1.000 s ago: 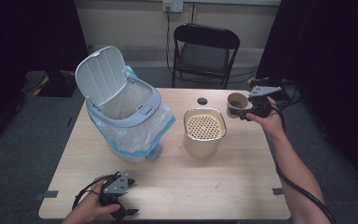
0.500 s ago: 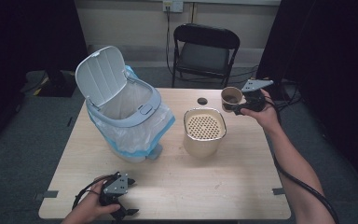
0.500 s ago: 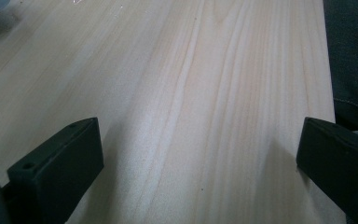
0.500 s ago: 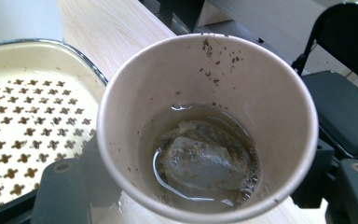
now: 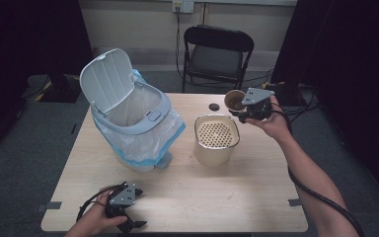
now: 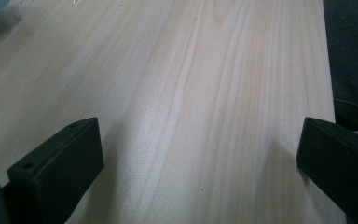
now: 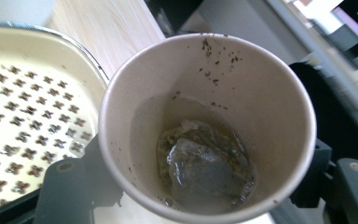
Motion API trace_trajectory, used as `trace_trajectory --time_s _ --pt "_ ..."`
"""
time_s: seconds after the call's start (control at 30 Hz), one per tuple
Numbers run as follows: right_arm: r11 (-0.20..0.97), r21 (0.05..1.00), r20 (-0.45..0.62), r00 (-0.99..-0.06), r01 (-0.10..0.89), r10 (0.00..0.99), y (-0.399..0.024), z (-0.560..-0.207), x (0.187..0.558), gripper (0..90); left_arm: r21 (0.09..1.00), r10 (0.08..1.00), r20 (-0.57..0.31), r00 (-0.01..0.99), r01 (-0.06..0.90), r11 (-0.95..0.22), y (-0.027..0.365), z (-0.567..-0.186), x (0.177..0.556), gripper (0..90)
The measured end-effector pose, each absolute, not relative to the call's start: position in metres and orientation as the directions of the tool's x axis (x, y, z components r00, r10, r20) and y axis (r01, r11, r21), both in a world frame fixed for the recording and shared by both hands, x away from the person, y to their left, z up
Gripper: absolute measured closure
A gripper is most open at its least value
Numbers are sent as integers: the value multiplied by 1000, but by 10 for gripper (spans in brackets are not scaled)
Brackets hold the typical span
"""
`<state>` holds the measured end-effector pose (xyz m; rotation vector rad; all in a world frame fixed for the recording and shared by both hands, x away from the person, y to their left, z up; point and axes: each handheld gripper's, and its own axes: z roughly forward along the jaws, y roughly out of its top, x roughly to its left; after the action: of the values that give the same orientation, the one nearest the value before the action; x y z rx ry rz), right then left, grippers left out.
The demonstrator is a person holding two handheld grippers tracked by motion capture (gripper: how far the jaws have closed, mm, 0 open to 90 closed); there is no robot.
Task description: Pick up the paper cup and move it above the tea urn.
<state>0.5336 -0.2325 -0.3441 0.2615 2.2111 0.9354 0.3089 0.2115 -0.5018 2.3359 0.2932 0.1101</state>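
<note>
A brown paper cup [image 5: 234, 100] hangs in the air over the table's far right, just behind a cream container with a perforated top [image 5: 216, 133]. My right gripper [image 5: 238, 109] is shut on the cup, and its jaws have just been closing tighter with the cup between them. In the right gripper view the cup [image 7: 205, 126] holds a wet tea bag [image 7: 205, 168] in a little brown liquid, with the perforated top [image 7: 28, 107] below on the left. My left gripper [image 5: 128, 224] rests at the table's front left, open, with bare wood between its jaws [image 6: 200, 158].
A pale blue bin [image 5: 133, 118] lined with a plastic bag stands at the back left, its lid [image 5: 106, 79] tipped up. A small black disc [image 5: 213, 106] lies near the far edge. A black folding chair [image 5: 217, 49] stands behind the wooden table [image 5: 202, 197].
My right gripper has carried the cup up and to the left, toward the cream container. The left gripper has stayed where it was.
</note>
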Motion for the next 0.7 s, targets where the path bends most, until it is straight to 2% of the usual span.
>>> trace_trajectory --time_s 0.2,0.27,0.4,0.47,0.57,0.7 --pt "853 484 -745 -604 -196 284 -217 -345 516 305 716 244 -11 970 178 -675 211 -502 309 0" --pt "876 430 -786 -569 -220 243 -213 -346 511 306 716 245 -11 970 178 -675 211 -502 309 0" --pt "938 191 -902 -428 -289 52 -200 -350 497 316 720 247 -10 969 179 -671 211 -503 309 0" --pt "946 87 -930 -365 -311 -35 -194 -353 491 318 717 247 -10 969 179 -674 211 -503 309 0" --pt "951 -12 -950 -293 -308 -107 -189 -357 487 320 720 248 -11 969 179 -671 211 -503 309 0" --pt "945 -165 -966 -146 -283 -213 -183 -364 480 321 718 248 -9 969 179 -672 211 -503 309 0"
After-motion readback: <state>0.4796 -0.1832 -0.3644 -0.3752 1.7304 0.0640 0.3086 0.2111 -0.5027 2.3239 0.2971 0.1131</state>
